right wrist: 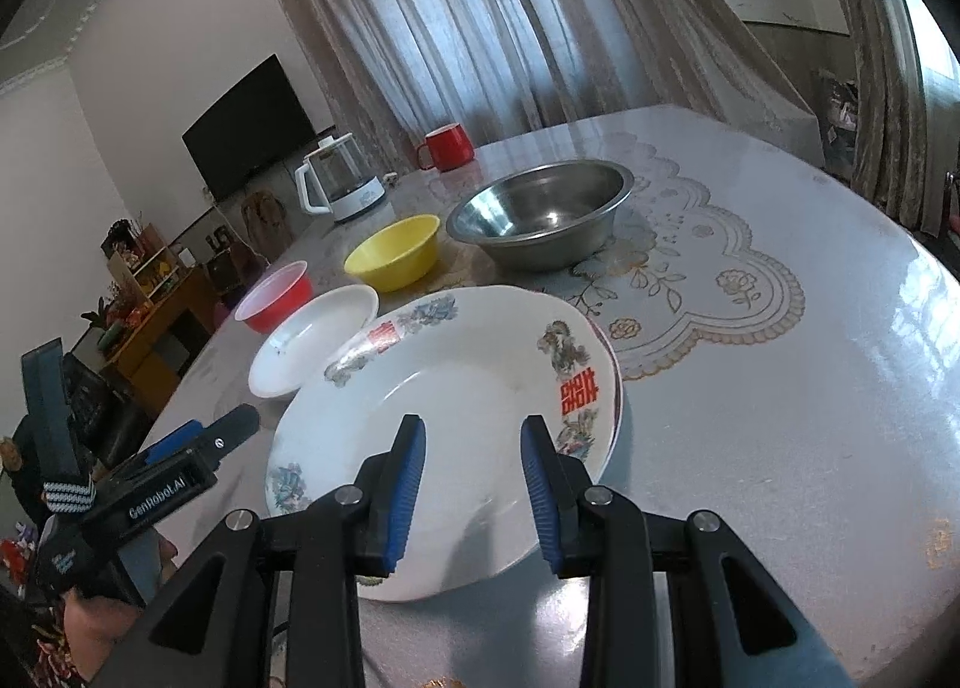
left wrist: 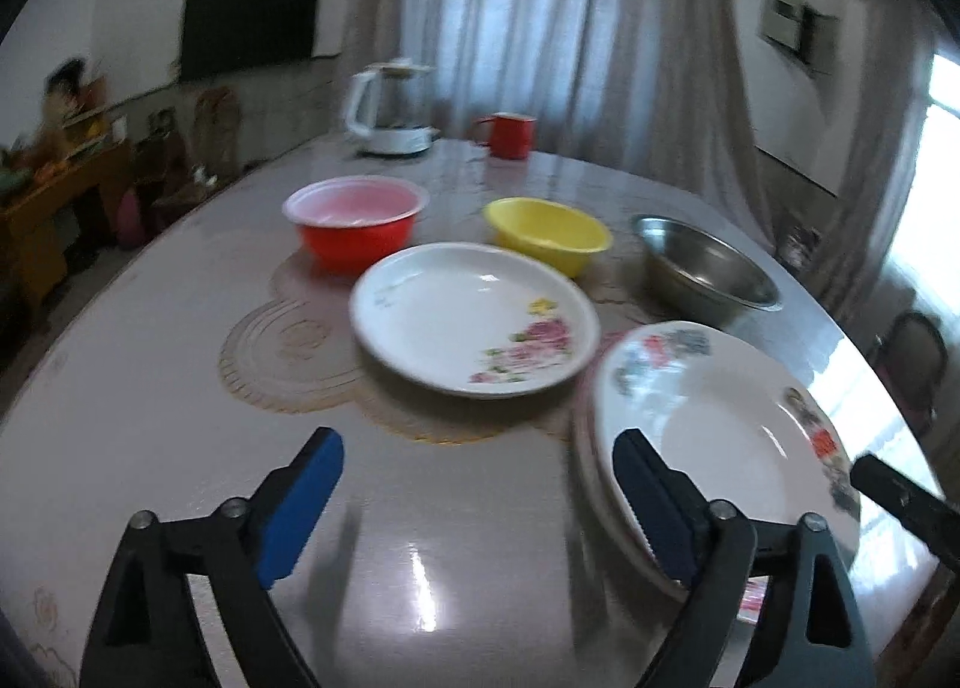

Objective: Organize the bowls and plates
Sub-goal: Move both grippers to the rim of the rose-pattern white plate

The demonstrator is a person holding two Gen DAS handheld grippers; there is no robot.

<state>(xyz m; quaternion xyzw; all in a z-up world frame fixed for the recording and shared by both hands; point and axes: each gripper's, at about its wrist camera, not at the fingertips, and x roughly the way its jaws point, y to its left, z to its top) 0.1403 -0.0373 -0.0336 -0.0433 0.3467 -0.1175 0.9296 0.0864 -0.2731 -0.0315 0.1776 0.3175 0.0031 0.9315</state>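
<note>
A stack of white plates with red characters (left wrist: 720, 424) (right wrist: 456, 406) lies near the table's front. A white plate with pink flowers (left wrist: 474, 316) (right wrist: 312, 340) lies beyond it to the left. Behind stand a red bowl (left wrist: 357, 220) (right wrist: 276, 298), a yellow bowl (left wrist: 549, 232) (right wrist: 393, 250) and a steel bowl (left wrist: 708, 268) (right wrist: 540, 220). My left gripper (left wrist: 477, 448) is open and empty, its right finger at the stack's left rim. My right gripper (right wrist: 474, 430) is open and empty, just above the stack's near side.
A white kettle (left wrist: 390, 105) (right wrist: 342, 184) and a red mug (left wrist: 507, 134) (right wrist: 447, 146) stand at the table's far side. A lace mat (right wrist: 690, 292) lies under the bowls. Curtains, a wall TV and a cluttered shelf are beyond the table.
</note>
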